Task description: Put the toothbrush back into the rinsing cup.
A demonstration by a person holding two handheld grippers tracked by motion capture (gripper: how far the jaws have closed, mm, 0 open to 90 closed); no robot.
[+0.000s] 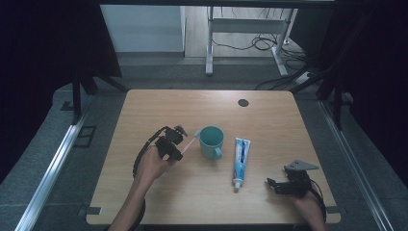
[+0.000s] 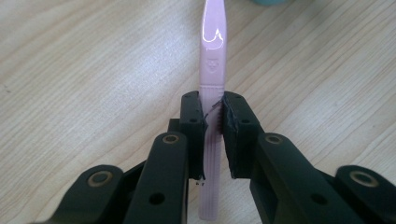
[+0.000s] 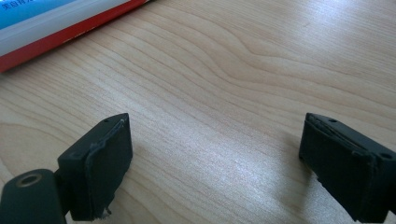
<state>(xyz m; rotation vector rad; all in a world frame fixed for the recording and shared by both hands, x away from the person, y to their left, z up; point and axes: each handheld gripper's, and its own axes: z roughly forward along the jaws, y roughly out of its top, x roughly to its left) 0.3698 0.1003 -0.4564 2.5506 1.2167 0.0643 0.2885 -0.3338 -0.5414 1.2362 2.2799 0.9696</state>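
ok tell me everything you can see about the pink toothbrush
The pale pink plastic toothbrush is slim and glossy, with a small embossed mark on its flat handle and ribbed grip lines lower down. The left gripper is shut on it at that ribbed part, its black jaws pressing both sides. In the high view its head end points toward the teal cup, close to the rim. Its bristles are too small to make out.

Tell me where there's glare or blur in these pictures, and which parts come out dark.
High view: the surroundings are dark and the table lit, slightly soft. Left gripper view: a bright glare patch on the pink toothbrush held by the left gripper; the near jaws are blurred. Right gripper view: soft sheen on the wood between the open right gripper; the toothpaste tube at the top edge is out of focus.
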